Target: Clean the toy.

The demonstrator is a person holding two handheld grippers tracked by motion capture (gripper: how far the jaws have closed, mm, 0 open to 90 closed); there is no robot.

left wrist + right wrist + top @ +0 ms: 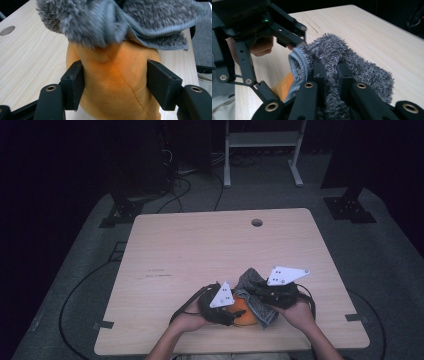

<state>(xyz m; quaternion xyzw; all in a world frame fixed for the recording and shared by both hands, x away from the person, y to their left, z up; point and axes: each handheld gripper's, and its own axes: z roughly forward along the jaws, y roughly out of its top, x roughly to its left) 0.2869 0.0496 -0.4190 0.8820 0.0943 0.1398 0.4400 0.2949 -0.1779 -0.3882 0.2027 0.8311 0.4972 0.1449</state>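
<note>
Now the orange plush toy [115, 85] lies on the bench [200, 250], near its front edge, and it serves as the landmark. The left hand-held gripper [115, 82] has its two jaws pressed on both sides of the toy and holds it. A grey fluffy cloth [352, 62] covers the far end of the toy and hangs to its right. The right hand-held gripper [331, 72], just right of the toy, is closed narrowly on a fold of this cloth.

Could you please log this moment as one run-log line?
left gripper: shut on orange plush toy | right gripper: shut on grey fuzzy sock | sock opening over toy's top | table: light wood
</note>
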